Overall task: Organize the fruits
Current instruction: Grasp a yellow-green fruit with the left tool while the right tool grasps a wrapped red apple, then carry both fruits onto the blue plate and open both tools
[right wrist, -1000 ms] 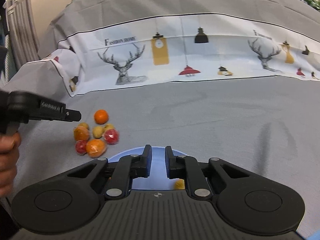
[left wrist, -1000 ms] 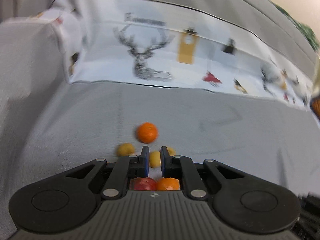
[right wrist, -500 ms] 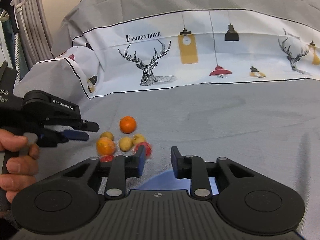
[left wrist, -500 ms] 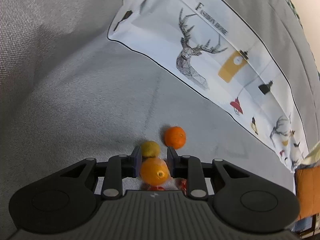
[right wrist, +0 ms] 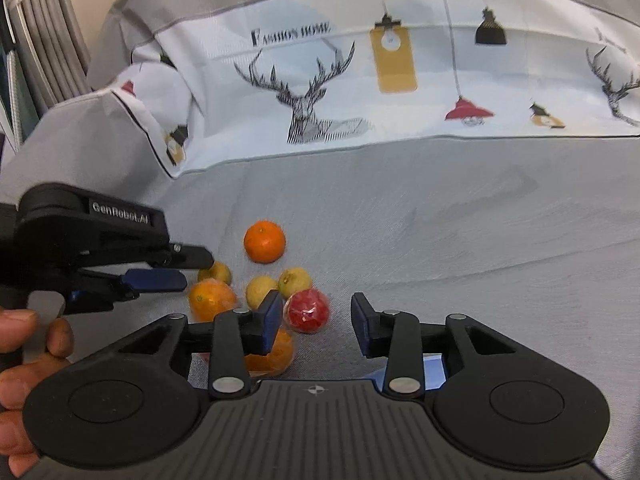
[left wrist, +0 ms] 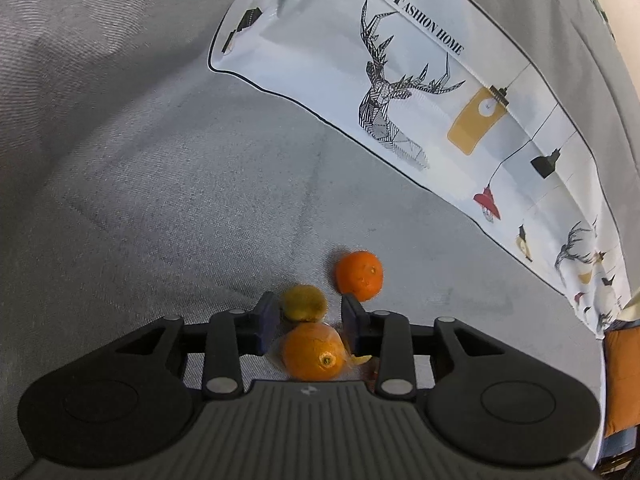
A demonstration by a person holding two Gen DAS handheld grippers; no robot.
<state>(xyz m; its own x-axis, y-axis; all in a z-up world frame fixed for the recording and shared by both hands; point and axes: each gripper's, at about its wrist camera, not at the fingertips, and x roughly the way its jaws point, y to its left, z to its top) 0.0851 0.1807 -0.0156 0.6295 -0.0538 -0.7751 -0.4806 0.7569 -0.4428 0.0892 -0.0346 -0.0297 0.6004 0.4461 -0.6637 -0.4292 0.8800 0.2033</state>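
A pile of small fruits lies on the grey sofa seat. My left gripper (left wrist: 306, 312) is open, its fingers on either side of a wrapped orange (left wrist: 313, 350), not touching it; a yellow-green fruit (left wrist: 303, 301) and a tangerine (left wrist: 359, 275) lie just beyond. In the right wrist view the left gripper (right wrist: 188, 268) hovers over the same wrapped orange (right wrist: 212, 299). My right gripper (right wrist: 316, 316) is open and empty, low over a red wrapped fruit (right wrist: 307, 311). Two yellow fruits (right wrist: 260, 291), the tangerine (right wrist: 265, 241) and another orange (right wrist: 276, 354) lie around it.
A white cushion with deer print (right wrist: 360, 80) leans against the sofa back. A blue plate (right wrist: 432, 364) shows just behind my right fingers. An orange object (left wrist: 622, 376) sits at the right edge of the left wrist view. A grey radiator-like rack (right wrist: 36, 40) stands left.
Both grippers have opened wider. The left gripper dropped over the fruit pile and now straddles the wrapped orange. The right gripper moved left and forward from over the blue plate toward the fruits.
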